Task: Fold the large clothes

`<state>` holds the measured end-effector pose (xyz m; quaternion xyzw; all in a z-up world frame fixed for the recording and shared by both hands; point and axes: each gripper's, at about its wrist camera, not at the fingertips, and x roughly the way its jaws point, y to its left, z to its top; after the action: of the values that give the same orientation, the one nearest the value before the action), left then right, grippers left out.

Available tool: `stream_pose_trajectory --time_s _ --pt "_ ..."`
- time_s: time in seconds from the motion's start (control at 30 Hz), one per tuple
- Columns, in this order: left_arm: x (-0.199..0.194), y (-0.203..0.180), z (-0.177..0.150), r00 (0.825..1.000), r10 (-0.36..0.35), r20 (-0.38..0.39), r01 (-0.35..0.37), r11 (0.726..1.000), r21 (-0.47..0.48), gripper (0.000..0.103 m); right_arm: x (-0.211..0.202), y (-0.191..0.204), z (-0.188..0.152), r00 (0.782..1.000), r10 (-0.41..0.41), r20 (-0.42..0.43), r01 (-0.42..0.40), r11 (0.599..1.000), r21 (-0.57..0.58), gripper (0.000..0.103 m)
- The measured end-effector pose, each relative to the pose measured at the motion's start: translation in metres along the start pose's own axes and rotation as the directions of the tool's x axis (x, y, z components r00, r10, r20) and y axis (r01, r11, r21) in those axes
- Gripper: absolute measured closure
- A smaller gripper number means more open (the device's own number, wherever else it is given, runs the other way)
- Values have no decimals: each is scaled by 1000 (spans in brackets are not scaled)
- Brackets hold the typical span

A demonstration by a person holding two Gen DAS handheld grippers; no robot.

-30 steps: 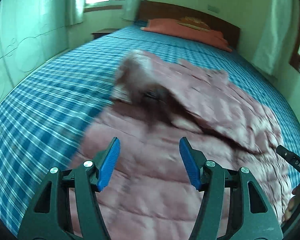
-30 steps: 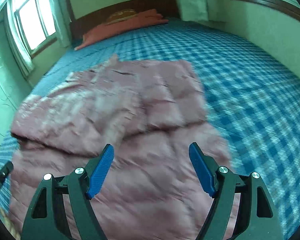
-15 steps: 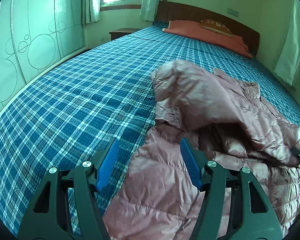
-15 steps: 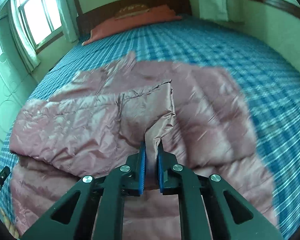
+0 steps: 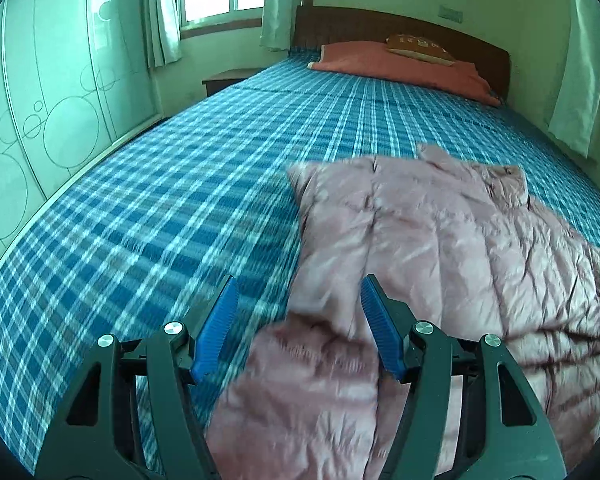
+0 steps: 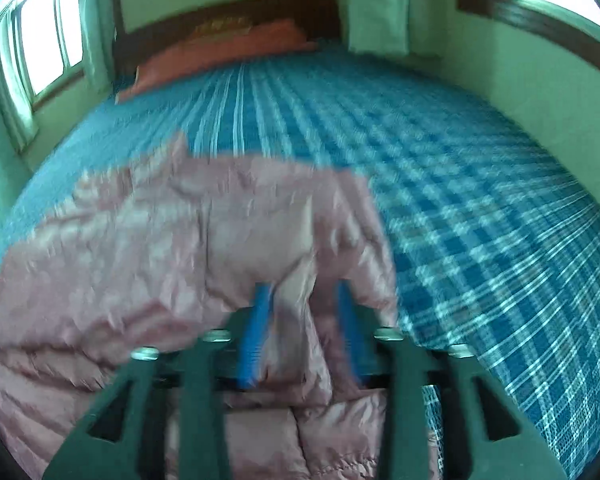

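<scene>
A pink quilted down jacket [image 5: 440, 248] lies on the blue plaid bed, folded over on itself. My left gripper [image 5: 298, 312] is open and empty, hovering over the jacket's left edge. In the right wrist view the jacket [image 6: 160, 248] fills the lower left. My right gripper [image 6: 304, 312] is partly open, its blue pads apart, with a fold of the jacket lying between them; the view is blurred by motion.
The bed [image 5: 160, 208] has a blue plaid cover with an orange pillow [image 5: 400, 64] and a wooden headboard at the far end. A wardrobe [image 5: 40, 100] and a nightstand [image 5: 224, 80] stand to the left. Curtained windows flank the bed.
My right gripper was shut on a jacket fold and has opened. The raised jacket part has come down flat on the bed. My left gripper stayed open.
</scene>
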<state>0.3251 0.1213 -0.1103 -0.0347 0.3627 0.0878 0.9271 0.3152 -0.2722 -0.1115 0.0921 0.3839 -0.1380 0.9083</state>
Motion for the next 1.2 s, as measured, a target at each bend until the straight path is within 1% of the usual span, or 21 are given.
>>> stream_pose_trajectory --time_s 0.07,0.13,0.2,0.27,0.3,0.33,0.37,0.4,0.5,0.53,0.6,0.63,0.67,0.7,0.8,0.9,1.0,1.1,1.2 --pt "7 -4 11 1000 5 15 -5 1000 6 40 -2 10 9 999 25 30 -25 1000 -15 53" --pt "19 -10 19 1000 11 13 -11 1000 19 40 9 23 17 998 63 21 -62 997 -36 53" --pt "32 -14 23 1000 17 -7 -16 999 29 40 21 33 21 997 79 10 -78 995 -61 53" --pt "54 -17 21 996 60 -59 -57 997 53 40 39 45 19 998 54 -12 -55 993 -105 53" --pt "64 -17 18 993 77 -86 -72 995 63 40 54 48 17 998 29 -48 -34 992 -120 53" --pt "70 -18 16 992 76 -105 -68 995 70 38 69 48 13 995 22 -95 -34 992 -123 53" --pt "75 -17 14 991 66 -120 -57 996 76 38 78 48 10 993 33 -110 -46 992 -119 52" --pt "75 -16 14 991 63 -119 -54 996 73 38 78 48 9 994 34 -102 -47 991 -123 52" --pt "63 -12 18 994 55 -96 -50 997 54 38 61 51 10 996 9 -83 -21 989 -143 52" --pt "54 -8 19 997 38 -65 -36 999 29 38 53 49 9 998 12 -70 -22 990 -139 52" --pt "49 -5 18 998 37 -50 -36 999 19 38 35 45 -2 999 6 -34 -10 992 -129 52" --pt "56 -5 16 996 49 -69 -47 998 36 38 35 44 -7 999 -1 -33 -4 992 -129 51" --pt "65 -6 12 994 56 -98 -51 997 54 38 41 43 -15 998 -6 -59 -2 990 -138 50" --pt "74 -7 9 990 46 -135 -38 997 63 37 50 44 -22 997 -3 -79 -9 989 -151 48" --pt "73 -6 10 990 48 -136 -40 997 60 37 49 47 -20 997 -10 -72 -2 986 -168 48" --pt "58 -2 11 992 46 -119 -38 997 63 37 31 44 -16 998 15 -67 -26 987 -159 47" --pt "41 8 5 993 29 -116 -24 999 45 37 7 34 -25 999 16 -50 -24 986 -166 47" --pt "17 20 -12 993 17 -119 -13 999 33 37 -12 15 -41 998 21 -61 -30 989 -148 47" --pt "-10 38 -36 991 25 -131 -23 1000 19 37 -30 -6 -62 997 12 -78 -22 990 -136 47"
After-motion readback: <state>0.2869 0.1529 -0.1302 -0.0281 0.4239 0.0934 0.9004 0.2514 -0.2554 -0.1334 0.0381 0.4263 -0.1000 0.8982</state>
